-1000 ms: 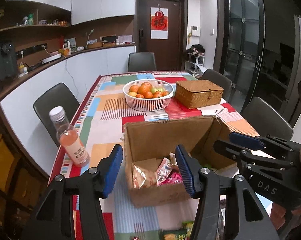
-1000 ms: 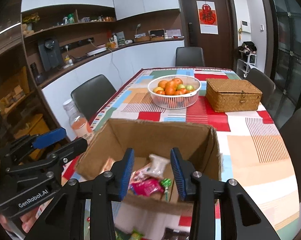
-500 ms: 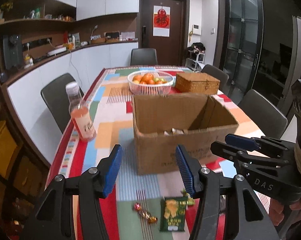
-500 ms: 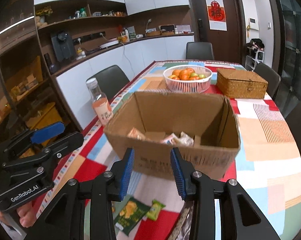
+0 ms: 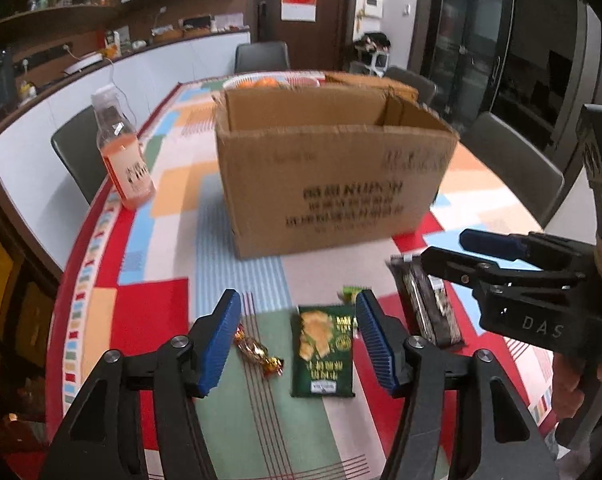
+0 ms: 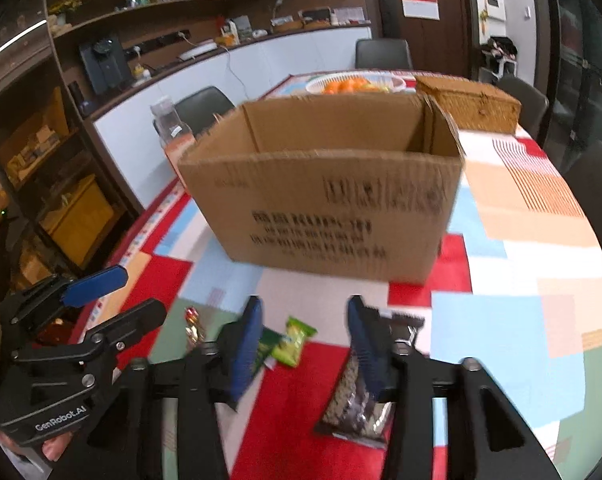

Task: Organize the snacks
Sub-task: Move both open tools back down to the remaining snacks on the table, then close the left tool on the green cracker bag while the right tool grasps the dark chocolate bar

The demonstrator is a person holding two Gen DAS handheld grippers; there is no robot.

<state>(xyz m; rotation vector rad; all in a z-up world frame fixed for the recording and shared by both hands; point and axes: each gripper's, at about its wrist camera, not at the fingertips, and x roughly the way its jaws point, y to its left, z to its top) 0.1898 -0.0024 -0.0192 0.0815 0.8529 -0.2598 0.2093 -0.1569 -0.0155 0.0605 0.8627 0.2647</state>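
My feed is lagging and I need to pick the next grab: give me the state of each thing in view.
Left claw: open, empty, above the table.
Right claw: open, empty.
Cardboard box: upright, top open.
Green snack bag: flat on the table.
Small green packet: lying loose.
Wrapped candy: lying loose.
Dark packet: flat on the table.
Drink bottle: upright, capped.
Wicker box: lid shut.

- The cardboard box (image 5: 333,176) is plain brown with blurred black print on its front.
- The tablecloth (image 5: 157,256) is a patchwork of red, light blue, orange, green and white blocks, some striped.
- The dark green snack packet (image 5: 325,354) shows yellow chips.
- The wrapped candy (image 5: 257,350) is gold and red.
- The small light green packet (image 6: 293,341) is yellow-green.
- The bottle (image 5: 123,160) holds an orange-pink drink.
- The left gripper (image 5: 297,340) and right gripper (image 6: 305,340) are black with blue pads.
- The oranges (image 6: 347,85) sit in a white basket (image 6: 397,84).
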